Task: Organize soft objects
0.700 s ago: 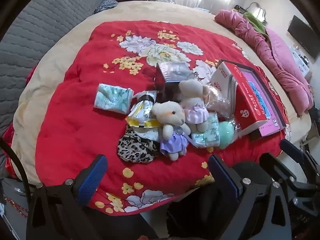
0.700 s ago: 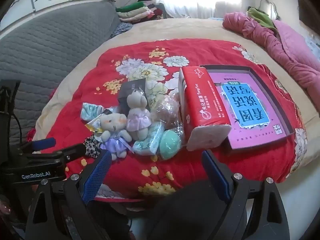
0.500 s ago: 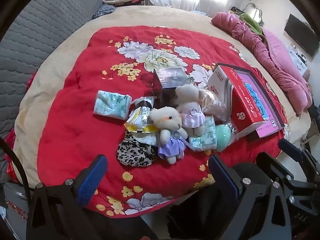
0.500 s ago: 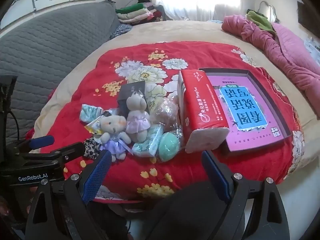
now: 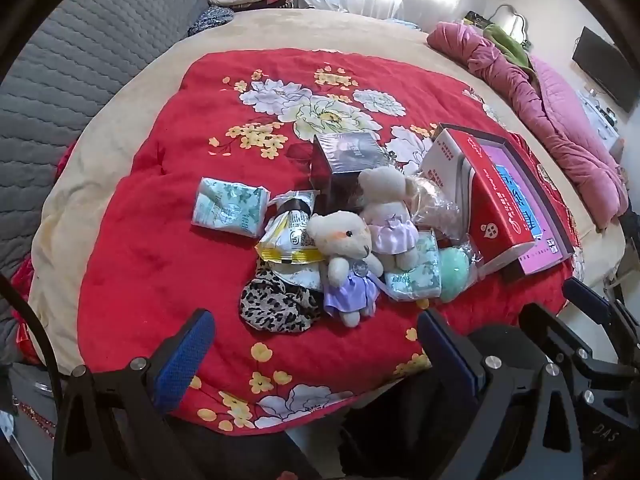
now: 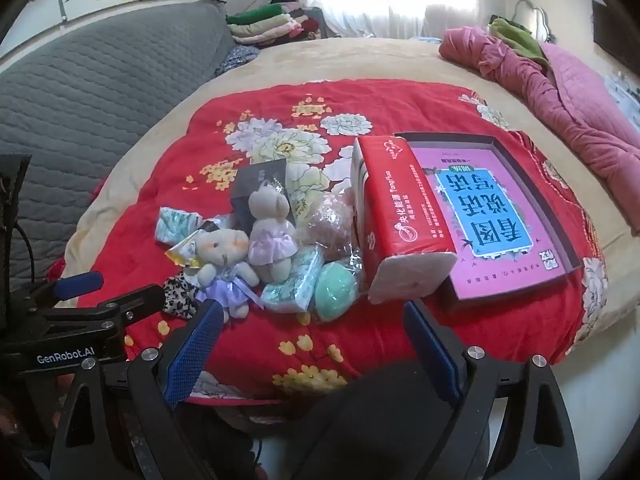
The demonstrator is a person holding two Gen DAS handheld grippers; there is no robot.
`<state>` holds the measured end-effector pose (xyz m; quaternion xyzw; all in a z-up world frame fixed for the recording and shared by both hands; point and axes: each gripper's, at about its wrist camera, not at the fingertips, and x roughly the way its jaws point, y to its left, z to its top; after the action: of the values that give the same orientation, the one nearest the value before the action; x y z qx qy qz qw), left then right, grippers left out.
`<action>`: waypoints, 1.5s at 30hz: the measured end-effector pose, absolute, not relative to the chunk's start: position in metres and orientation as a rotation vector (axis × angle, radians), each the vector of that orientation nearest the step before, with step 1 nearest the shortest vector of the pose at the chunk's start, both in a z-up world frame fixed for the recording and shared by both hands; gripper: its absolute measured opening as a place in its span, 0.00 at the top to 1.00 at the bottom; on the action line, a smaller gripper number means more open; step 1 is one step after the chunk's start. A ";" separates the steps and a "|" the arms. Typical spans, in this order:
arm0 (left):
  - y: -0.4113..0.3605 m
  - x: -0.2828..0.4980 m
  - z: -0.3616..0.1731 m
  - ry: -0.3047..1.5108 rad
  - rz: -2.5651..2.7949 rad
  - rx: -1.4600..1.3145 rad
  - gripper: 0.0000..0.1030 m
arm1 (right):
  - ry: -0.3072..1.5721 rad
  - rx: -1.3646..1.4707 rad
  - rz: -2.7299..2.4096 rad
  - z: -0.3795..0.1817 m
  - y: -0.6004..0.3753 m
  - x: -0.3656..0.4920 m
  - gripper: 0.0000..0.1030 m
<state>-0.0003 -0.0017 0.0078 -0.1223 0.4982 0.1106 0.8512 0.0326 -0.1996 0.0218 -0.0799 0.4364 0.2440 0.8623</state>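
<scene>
Red floral quilt | soft pile mid-quilt: two plush bears, tissue packs, leopard fabric | left gripper and right gripper both spread wide, holding nothing, hovering short of pile | step: lining up first pick, probably | next: drop onto nearest bear, pinch gently

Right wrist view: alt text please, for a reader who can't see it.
Two teddy bears, tissue packs and a green ball lie heaped on a red floral quilt, beside a red tissue box and a pink book in a tray. The open right gripper hovers in front, empty.
</scene>
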 end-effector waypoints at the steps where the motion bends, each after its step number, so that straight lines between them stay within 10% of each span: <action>1: -0.002 0.000 0.008 1.048 0.232 -0.256 0.01 | 0.913 -0.168 0.512 0.022 -0.199 0.032 0.11; 45: 0.001 -0.003 0.012 1.042 0.248 -0.253 0.01 | 0.898 -0.194 0.505 0.025 -0.194 0.028 0.11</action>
<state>-0.0031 0.0009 0.0116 -0.1200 0.4953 0.1180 0.8523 0.0282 -0.1941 0.0254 -0.0928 0.4289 0.2409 0.8657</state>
